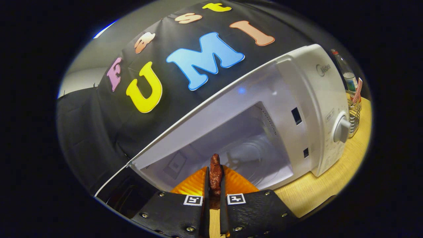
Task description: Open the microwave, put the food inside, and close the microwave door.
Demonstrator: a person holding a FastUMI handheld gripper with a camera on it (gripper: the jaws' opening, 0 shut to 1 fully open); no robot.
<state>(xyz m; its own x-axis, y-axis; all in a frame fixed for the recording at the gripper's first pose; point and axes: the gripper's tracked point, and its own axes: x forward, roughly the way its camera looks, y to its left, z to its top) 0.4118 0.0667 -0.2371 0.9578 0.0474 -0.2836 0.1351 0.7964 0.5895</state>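
Observation:
A white microwave (pixel 317 109) stands on the wooden table with its door (pixel 122 195) swung open to the left of the fingers. Its pale cavity (pixel 244 148) lies just beyond the fingers. My gripper (pixel 214 180) is shut on a reddish-brown piece of food (pixel 215 172), which stands upright between the two fingers. Right under and ahead of the fingers is an orange ribbed plate (pixel 238 183), at the front of the cavity opening. Whether the plate rests on the table or the cavity floor is hard to tell.
The control panel with a round white knob (pixel 342 129) is on the microwave's right side. Beyond it stands a wire rack (pixel 354 114) with a bottle (pixel 347 74). The wooden table (pixel 330 185) runs on to the right of the fingers.

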